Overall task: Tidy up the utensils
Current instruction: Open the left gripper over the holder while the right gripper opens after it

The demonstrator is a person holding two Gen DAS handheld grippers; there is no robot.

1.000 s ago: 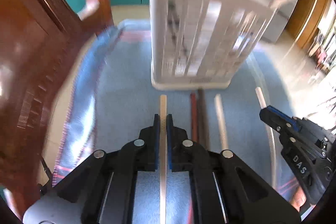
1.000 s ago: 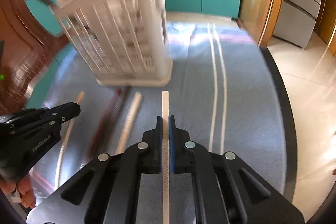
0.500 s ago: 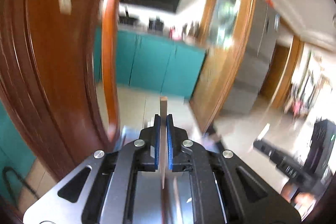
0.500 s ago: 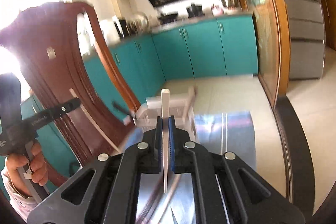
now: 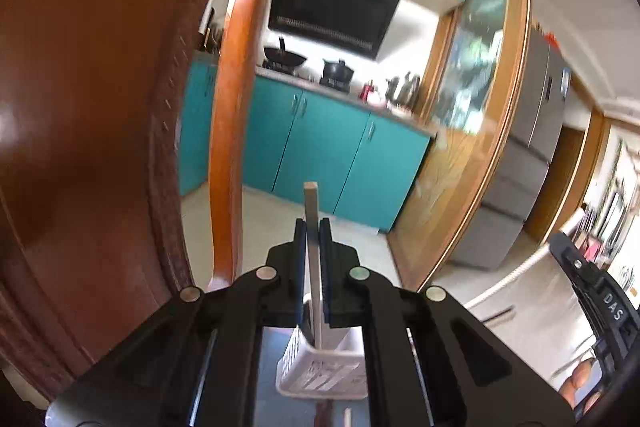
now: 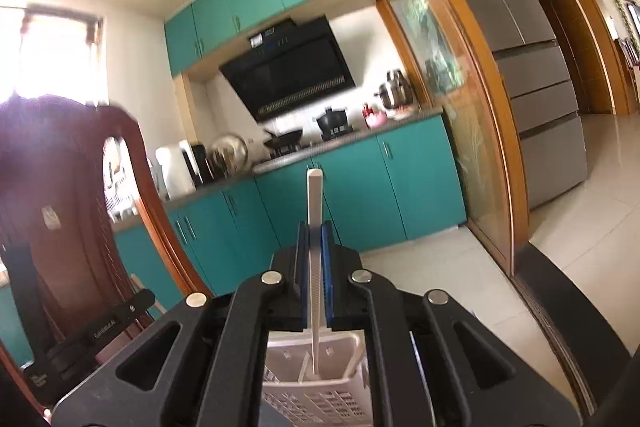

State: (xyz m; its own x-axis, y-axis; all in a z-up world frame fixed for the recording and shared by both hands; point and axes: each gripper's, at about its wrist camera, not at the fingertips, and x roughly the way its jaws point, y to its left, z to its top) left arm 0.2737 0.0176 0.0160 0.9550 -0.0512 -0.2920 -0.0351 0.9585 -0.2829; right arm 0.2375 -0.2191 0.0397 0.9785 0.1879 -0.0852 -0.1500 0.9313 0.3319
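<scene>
Bright daylight, window (image 6: 52, 55) glare blown out, edges fisheye-bent, slightly blurred.

It was a home kitchen: teal cabinets (image 6: 352, 183), a black range hood (image 6: 292, 67), pots on the stove (image 6: 334, 125), a steel fridge (image 6: 532, 67).

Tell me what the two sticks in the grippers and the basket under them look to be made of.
Left stick: likely wood or bamboo, matte tan with a squared end. Right stick: probably plastic, white and smooth up top, finely ribbed lower down. Basket: moulded white plastic by the look of its slotted walls and slightly glossy rounded rim.
</scene>
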